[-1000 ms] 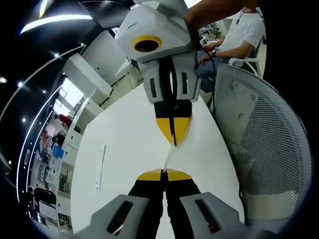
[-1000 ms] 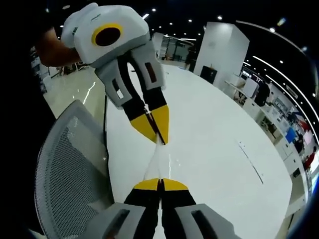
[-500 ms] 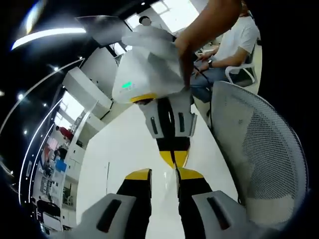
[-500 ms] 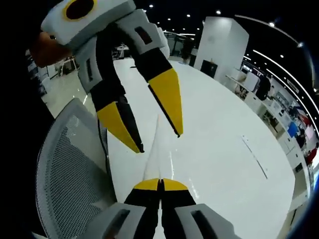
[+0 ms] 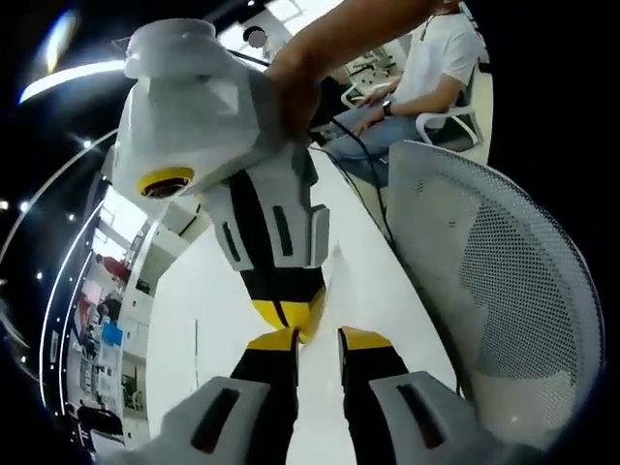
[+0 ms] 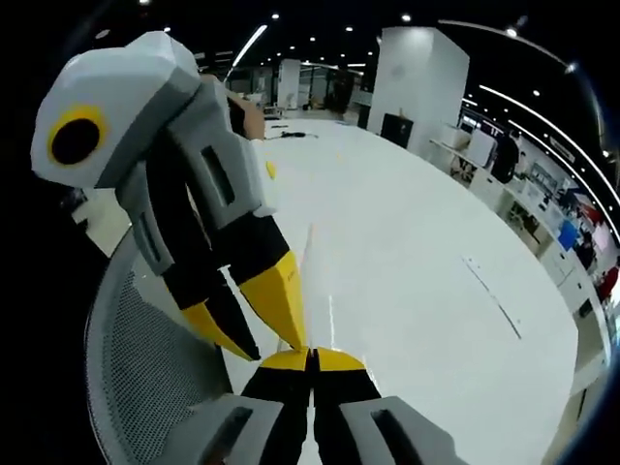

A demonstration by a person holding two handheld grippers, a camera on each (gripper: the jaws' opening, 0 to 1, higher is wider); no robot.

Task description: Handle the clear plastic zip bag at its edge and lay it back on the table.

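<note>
The right tongs [image 6: 312,355] are pinched tight on the near edge of the clear plastic zip bag [image 6: 310,281], which runs away from their yellow tips as a thin, almost invisible sliver edge-on above the table [image 6: 417,252]; holding it by that one edge seems meant to let the film hang flat so it can be lowered cleanly. The left tongs [image 5: 318,337] stand with their jaws parted and nothing between them that I can make out, and they sit right up against the right pair's tips, as if ready to take a second hold or just clear of one. The table is broad, white and glossy, catching the ceiling lights. A white mesh chair [image 5: 504,291] stands just beside its edge, a seated person [image 5: 426,68] works beyond, and the open hall stretches off with white pillars and rows of spotlights.
</note>
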